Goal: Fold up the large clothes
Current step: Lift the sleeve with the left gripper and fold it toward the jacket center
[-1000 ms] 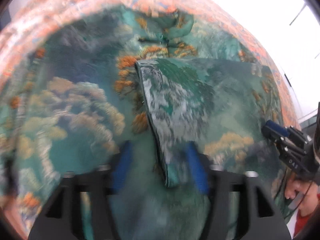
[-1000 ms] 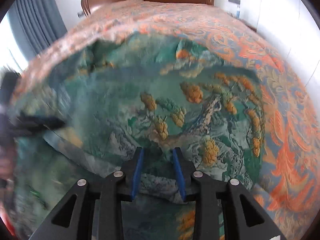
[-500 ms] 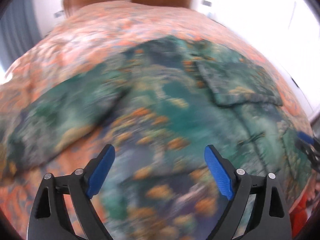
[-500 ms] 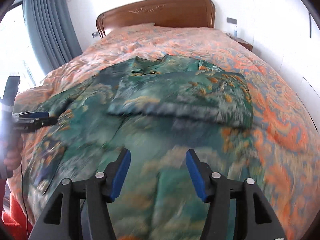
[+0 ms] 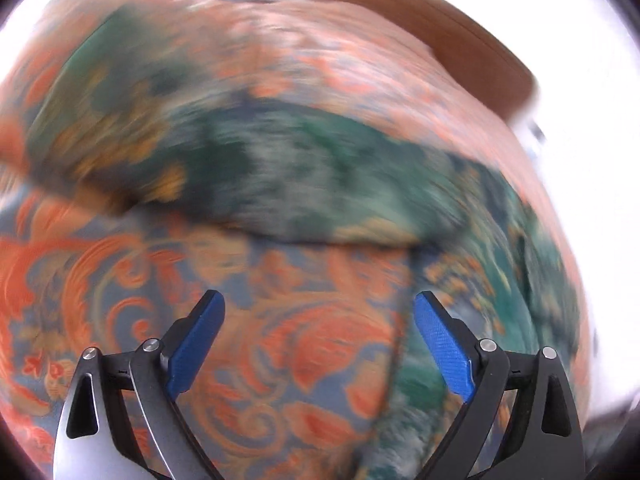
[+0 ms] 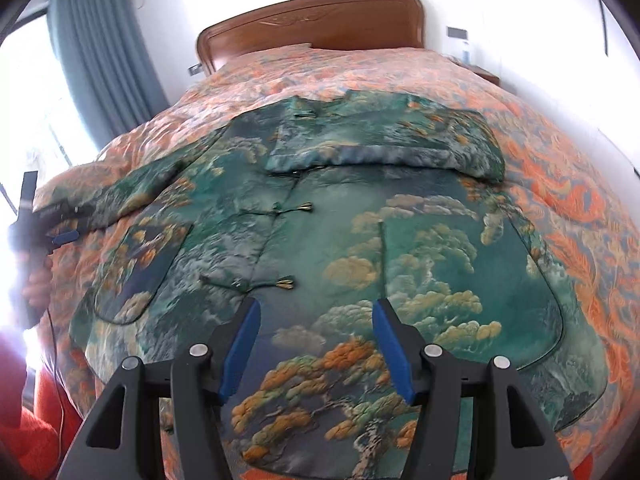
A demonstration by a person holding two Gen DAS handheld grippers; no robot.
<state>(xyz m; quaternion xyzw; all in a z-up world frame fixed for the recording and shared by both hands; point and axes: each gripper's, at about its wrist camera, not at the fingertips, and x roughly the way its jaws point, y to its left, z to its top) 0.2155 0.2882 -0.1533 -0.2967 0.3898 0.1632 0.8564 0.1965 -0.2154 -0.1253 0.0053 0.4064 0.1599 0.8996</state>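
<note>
Garment [image 6: 344, 240]: large green jacket with printed pines and clouds, spread flat on the bed, front side up; reaches from just beneath the right fingers away toward the headboard.
Folded sleeve [image 6: 384, 148]: lies across the chest of the garment, well beyond the right fingers, cuff end toward their left.
Other sleeve [image 5: 280, 168]: stretched out sideways over the bedspread, ahead of the left fingers and apart from them; heavily blurred.
Frog closures [image 6: 286, 282]: two knotted fastenings along the front opening, the nearer one just ahead of the right gripper's left finger.
Patch pocket [image 6: 140, 264]: sewn on the garment, ahead and to the left of the right fingers; contents cannot be told.
Right gripper [image 6: 316, 344]: blue fingers spread apart, holding nothing, poised over the hem area of the garment.
Left gripper [image 5: 318, 340]: blue fingers spread wide, holding nothing, above bare bedspread; garment edge beside the right-hand finger.
Bedspread [image 6: 580, 208]: orange and blue floral pattern, under the garment on all sides.
Headboard [image 6: 312, 24]: brown wood, far beyond the fingers.
Curtain [image 6: 104, 60]: grey-blue, far left beyond the right fingers.
Left hand [image 6: 36, 284]: at the far left edge of the right wrist view, gripping the left gripper's handle.
</note>
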